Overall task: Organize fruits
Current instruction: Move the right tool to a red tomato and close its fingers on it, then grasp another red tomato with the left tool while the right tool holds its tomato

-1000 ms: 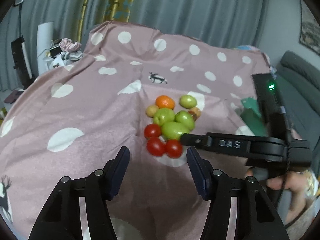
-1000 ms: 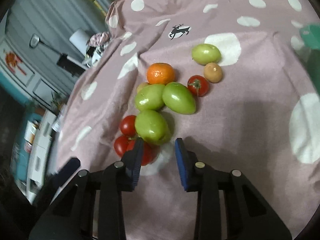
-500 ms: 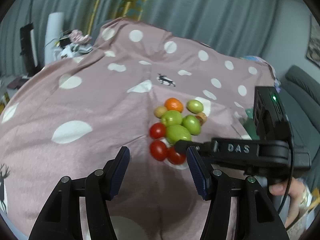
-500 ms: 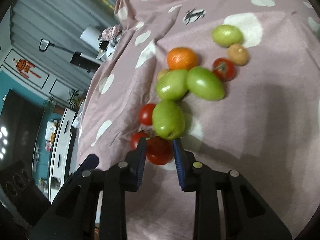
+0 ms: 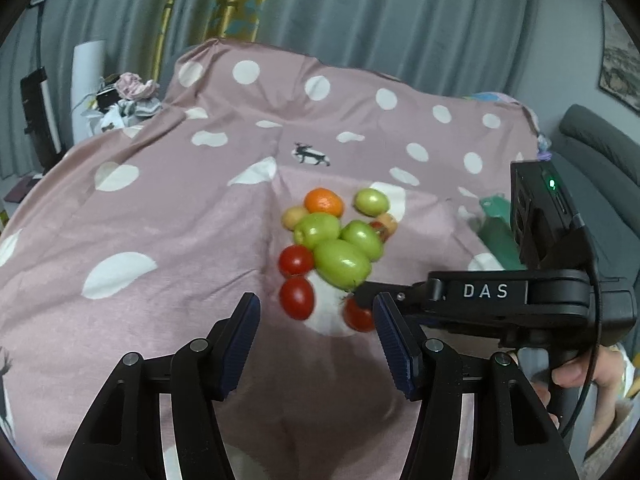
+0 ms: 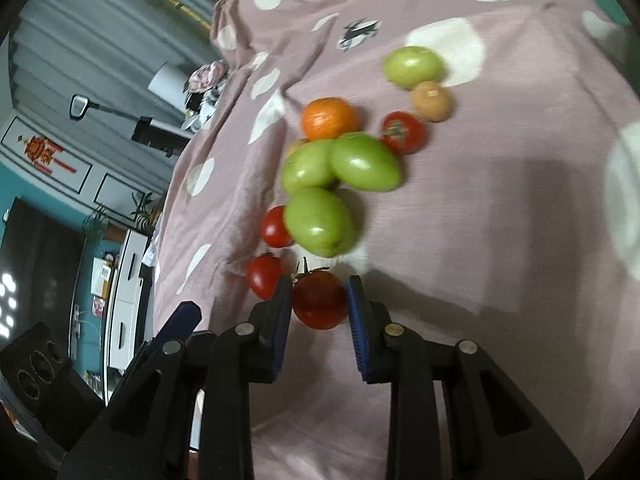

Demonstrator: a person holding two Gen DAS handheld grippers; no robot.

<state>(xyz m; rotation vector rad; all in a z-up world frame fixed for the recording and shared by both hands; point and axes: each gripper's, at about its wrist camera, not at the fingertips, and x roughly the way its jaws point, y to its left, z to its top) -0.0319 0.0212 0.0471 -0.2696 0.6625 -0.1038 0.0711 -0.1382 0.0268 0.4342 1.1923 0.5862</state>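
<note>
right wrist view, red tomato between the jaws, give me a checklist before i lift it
1. Right gripper shut on the round red tomato: ok.
2. Tomato centred between the blue pads: ok.
3. Neighbouring large green tomato apart from the jaws: ok, though close.
4. Small red tomato beside the left pad untouched: cannot tell.
5. Left gripper open, holding nothing: ok.
6. Pink polka-dot cloth not pinched: cannot tell.

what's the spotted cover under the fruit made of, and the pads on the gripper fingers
Spotted cover: looks like soft woven cloth, matte pink with white dots; it creases and drapes over the far edge.
Pads of the right gripper, shut on a red tomato: blue and finely ribbed, probably rubber or soft plastic; the look alone leaves it open. The pads of the left gripper look the same.
</note>
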